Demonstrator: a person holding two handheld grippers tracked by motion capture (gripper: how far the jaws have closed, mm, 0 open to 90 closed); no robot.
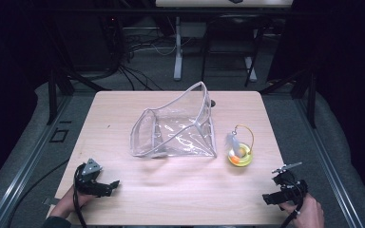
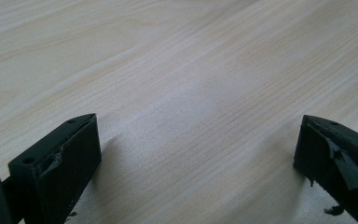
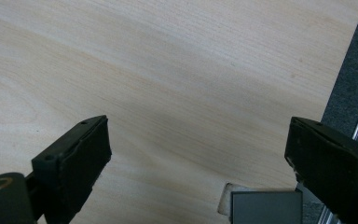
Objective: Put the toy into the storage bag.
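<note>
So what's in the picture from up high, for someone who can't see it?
A clear plastic pouch with a grey zip edge stands open mid-way on a pale wooden table, with a small yellow ring toy beside it. Near the front edge, the person's left claw and right claw rest apart, both open.

The counter (image 1: 180, 190) is pale wood with fine grain. The bag (image 1: 176, 128) is clear plastic with pale edging. The small toy (image 1: 240, 154) is yellow with orange and white. Both tools (image 1: 105, 186) (image 1: 272, 198) are black.
</note>
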